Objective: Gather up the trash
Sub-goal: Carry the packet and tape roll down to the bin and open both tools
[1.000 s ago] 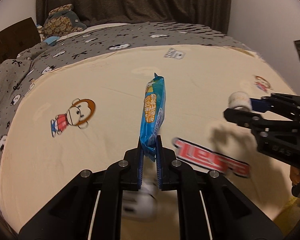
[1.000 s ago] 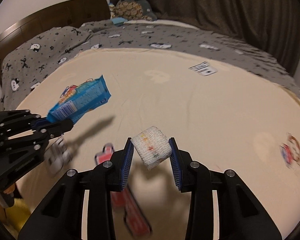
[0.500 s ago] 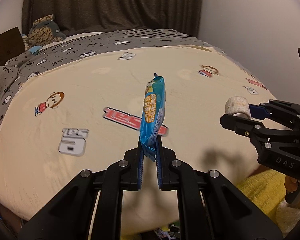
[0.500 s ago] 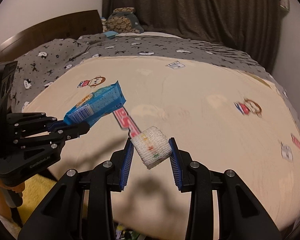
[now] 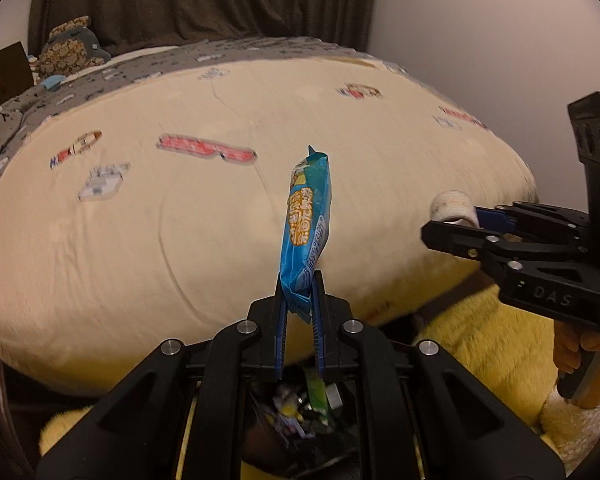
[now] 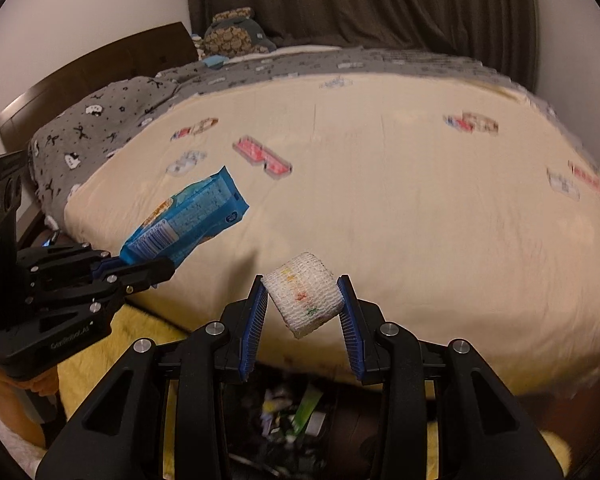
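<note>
- Left tool (image 5: 299,307) pinches only the blue wrapper's (image 5: 307,216) bottom edge above the trash bin (image 5: 296,408); it could slip out.
- Right tool (image 6: 302,312) squeezes the gauze roll (image 6: 303,300) askew, beyond the bin; released here, it may miss.

The left tool (image 5: 299,300) points forward with its two blue-padded fingers (image 5: 281,320) drawn close together, clamped on something thin held upright between them. The right tool (image 6: 303,308) is set wider, its pads (image 6: 256,320) pressing either side of a held piece that sits tilted between them. Both tools are raised side by side at about the same height, the left one to the left, both aimed the same way. A hand (image 5: 580,344) grips the right tool's handle from below.
</note>
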A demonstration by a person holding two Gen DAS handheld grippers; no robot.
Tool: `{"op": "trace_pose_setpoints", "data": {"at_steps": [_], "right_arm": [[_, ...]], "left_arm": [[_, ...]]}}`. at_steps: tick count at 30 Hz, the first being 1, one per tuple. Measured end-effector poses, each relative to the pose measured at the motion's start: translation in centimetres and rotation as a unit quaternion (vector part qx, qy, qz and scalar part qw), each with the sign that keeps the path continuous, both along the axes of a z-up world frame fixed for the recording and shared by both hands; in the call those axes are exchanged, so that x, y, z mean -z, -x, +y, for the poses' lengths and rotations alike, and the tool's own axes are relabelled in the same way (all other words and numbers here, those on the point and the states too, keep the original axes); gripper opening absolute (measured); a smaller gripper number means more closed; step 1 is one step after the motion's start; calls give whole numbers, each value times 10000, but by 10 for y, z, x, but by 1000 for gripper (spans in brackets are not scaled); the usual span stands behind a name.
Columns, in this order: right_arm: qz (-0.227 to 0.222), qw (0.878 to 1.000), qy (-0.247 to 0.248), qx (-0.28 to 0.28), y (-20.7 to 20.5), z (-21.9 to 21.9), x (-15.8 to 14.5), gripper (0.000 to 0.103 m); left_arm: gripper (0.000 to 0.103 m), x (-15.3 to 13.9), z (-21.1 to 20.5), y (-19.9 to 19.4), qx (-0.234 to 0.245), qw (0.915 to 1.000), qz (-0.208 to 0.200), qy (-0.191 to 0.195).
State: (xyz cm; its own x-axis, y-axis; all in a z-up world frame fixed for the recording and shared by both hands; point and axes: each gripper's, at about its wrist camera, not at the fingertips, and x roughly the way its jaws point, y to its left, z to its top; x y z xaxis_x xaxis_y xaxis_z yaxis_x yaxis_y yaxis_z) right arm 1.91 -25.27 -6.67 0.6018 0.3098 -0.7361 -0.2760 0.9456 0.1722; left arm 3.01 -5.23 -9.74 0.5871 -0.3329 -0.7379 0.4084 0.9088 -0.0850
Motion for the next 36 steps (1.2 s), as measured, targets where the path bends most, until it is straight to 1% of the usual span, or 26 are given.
{"op": "trace_pose_setpoints", "data": {"at_steps": [5, 11, 13, 14, 19, 23, 26, 31, 35, 36], "right_arm": [[392, 9992, -13, 46, 15, 2, 29, 37], [1061, 9943, -69, -26, 21, 9, 75, 37], [1272, 9918, 27, -76, 22, 14, 90, 37], [1327, 9911, 67, -96, 21, 16, 93, 37], [1809, 9830, 272, -163, 23, 24, 126, 37], [2170, 9754, 364, -137, 24, 23, 153, 37], [2370, 9710, 266, -134, 25, 21, 165, 37], [2480, 9684, 239, -90, 26, 20, 171, 38], [2498, 9680, 209, -62, 22, 15, 172, 38], [2506, 9679, 207, -50, 19, 16, 172, 38]], "left_arm": [[10, 25, -4, 17, 108, 9995, 265, -96], [10, 74, -6, 29, 150, 9955, 919, -192], [10, 89, -8, 34, 202, 9931, 1127, -250], [10, 96, -9, 35, 224, 9921, 1204, -287], [10, 135, -13, 35, 247, 9842, 1650, -585], [10, 161, -11, 32, 214, 9769, 2029, -632], [10, 171, -11, 30, 221, 9734, 2185, -658], [11, 184, -10, 26, 187, 9677, 2419, -686], [13, 184, -5, 23, 149, 9665, 2475, -661], [16, 184, -6, 23, 136, 9663, 2484, -666]]}}
